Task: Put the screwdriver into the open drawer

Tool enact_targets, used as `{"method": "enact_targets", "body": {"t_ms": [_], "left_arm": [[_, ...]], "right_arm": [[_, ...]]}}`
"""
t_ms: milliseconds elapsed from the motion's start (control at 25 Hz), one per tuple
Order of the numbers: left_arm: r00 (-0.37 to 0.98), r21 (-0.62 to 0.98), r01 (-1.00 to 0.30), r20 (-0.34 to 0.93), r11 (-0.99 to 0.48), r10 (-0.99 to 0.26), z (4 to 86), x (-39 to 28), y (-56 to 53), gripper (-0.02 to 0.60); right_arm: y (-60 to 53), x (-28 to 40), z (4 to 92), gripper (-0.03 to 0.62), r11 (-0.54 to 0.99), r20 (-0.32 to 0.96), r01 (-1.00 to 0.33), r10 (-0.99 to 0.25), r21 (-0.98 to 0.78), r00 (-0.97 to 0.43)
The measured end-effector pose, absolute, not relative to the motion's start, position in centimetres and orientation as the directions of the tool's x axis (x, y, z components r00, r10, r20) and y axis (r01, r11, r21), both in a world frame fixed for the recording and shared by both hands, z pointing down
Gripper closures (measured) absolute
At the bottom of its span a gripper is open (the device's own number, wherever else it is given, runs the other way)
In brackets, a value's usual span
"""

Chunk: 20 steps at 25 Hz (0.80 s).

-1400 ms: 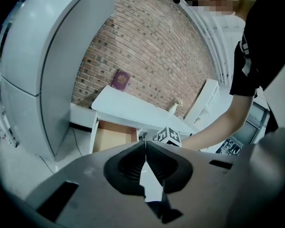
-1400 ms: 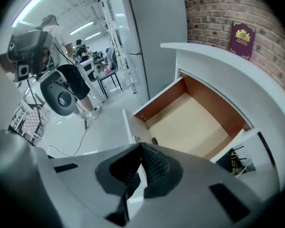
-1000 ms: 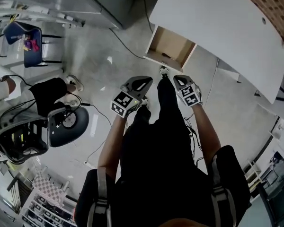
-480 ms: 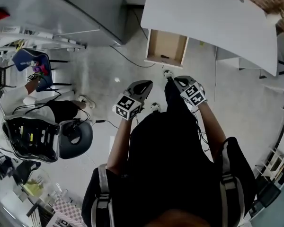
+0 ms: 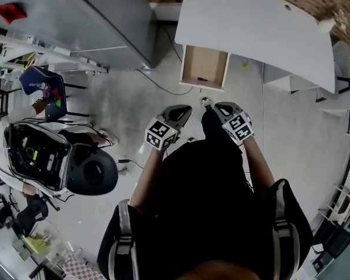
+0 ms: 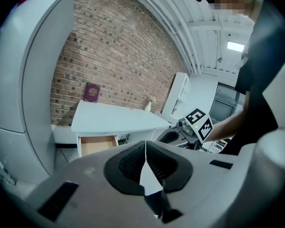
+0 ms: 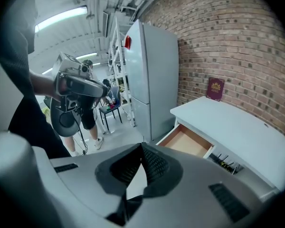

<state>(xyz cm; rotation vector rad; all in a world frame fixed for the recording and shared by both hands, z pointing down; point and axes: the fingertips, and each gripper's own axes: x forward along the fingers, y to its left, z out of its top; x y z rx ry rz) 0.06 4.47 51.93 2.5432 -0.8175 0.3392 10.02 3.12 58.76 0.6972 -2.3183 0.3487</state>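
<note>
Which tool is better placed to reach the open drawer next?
Right, but only just: the right tool is slightly nearer the open drawer than the left tool. Both are shut and empty.

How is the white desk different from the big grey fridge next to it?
The white flat-topped desk is low and wide. The tall grey fridge stands much higher and is narrower. The desk's wooden drawer is pulled open, while the fridge's doors look shut. A dark red book stands on the desk, and a small red thing sits on top of the fridge. Both stand against the brick wall.
</note>
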Motion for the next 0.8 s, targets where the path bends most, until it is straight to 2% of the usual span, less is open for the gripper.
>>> {"method": "enact_targets", "body": {"t_ms": [800], "left_arm": [[0.802,0.339,-0.59,0.351,-0.733,-0.483,51.7,-0.7,3.6,0.565]], "right_arm": [[2.2,10.9,58.6,0.537,0.811,0.684,-0.585,-0.421,-0.011,-0.596]]}}
